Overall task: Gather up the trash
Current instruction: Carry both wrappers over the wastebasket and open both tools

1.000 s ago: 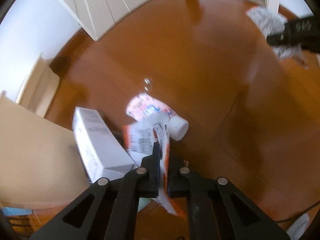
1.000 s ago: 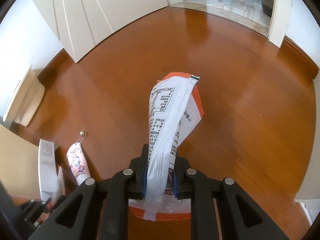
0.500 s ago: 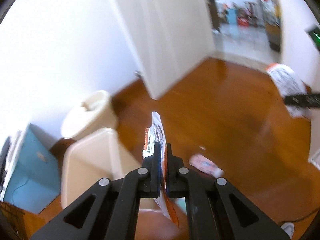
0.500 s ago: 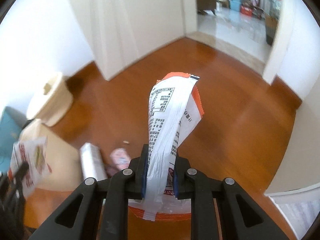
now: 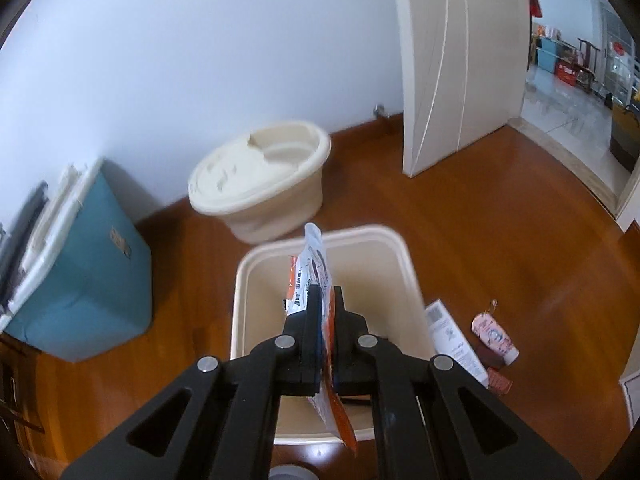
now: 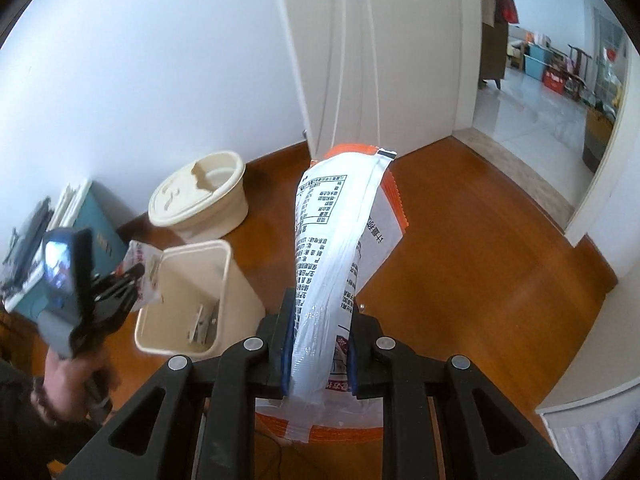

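Observation:
My left gripper (image 5: 325, 300) is shut on a flat orange-and-white wrapper (image 5: 312, 264) and holds it right above the open cream trash bin (image 5: 404, 256). In the right wrist view the left gripper (image 6: 132, 280) with its wrapper (image 6: 146, 268) hangs over the near left rim of the bin (image 6: 224, 276). My right gripper (image 6: 318, 312) is shut on a large white-and-orange bag (image 6: 332, 240), to the right of the bin and above the floor. A white carton (image 5: 452, 334) and a pink tube (image 5: 496, 338) lie on the floor right of the bin.
A round cream lidded container (image 5: 260, 176) stands behind the bin by the wall. A teal box (image 5: 80, 264) sits at the left. A white door (image 5: 456, 60) and an open doorway (image 5: 580, 80) are at the right. The floor is brown wood.
My left gripper has risen from the floor with the wrapper and moved over the bin. My right gripper has lifted and tilted up with the bag still held.

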A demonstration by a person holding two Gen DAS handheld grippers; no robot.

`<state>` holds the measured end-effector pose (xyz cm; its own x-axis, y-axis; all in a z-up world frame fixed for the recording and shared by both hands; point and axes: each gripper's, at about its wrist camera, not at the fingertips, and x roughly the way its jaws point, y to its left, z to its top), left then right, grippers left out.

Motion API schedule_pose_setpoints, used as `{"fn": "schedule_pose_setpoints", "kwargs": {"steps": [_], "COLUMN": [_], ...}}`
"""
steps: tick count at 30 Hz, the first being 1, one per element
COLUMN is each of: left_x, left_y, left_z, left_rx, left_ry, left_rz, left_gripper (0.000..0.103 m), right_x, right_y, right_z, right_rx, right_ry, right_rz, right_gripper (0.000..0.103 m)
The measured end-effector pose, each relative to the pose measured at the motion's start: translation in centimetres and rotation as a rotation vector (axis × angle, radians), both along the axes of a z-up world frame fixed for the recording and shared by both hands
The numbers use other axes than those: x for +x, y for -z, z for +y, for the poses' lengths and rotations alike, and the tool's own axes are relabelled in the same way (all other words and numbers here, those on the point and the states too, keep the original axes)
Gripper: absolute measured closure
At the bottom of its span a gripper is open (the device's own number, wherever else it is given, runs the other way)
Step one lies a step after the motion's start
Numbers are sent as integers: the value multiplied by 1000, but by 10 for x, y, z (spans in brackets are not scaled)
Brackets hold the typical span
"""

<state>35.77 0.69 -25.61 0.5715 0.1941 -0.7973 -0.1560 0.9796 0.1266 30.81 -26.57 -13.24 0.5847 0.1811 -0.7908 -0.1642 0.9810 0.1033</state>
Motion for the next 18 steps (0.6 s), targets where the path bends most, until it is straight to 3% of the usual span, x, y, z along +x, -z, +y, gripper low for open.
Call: {"fn": "schedule_pose_setpoints", "kwargs": {"steps": [4,6,7,8,10,18], "left_x": [9,13,12,11,7,-4], "left_y": [20,30,30,34,34,-1], "left_z": [15,21,18,20,23,30], "left_rx": [-32,-26,-48,-61,-80,-107], "left_ry": [-24,-25,-17,-13,-16,1], "left_rz": [86,119,148,163,153,113], "left_gripper": [98,90,71,35,5,2], "right_x": [-1,0,0,1,0,-4], "right_y": [3,6,5,6,5,-2], "right_z": [15,22,26,31,38,64], "right_rx": [-26,-30,-33,-40,-55,-106], "right_ry": [4,13,13,11,7,8], "right_rz": [16,23,24,21,15,-12], "right_gripper": [81,81,81,81,81,81]}}
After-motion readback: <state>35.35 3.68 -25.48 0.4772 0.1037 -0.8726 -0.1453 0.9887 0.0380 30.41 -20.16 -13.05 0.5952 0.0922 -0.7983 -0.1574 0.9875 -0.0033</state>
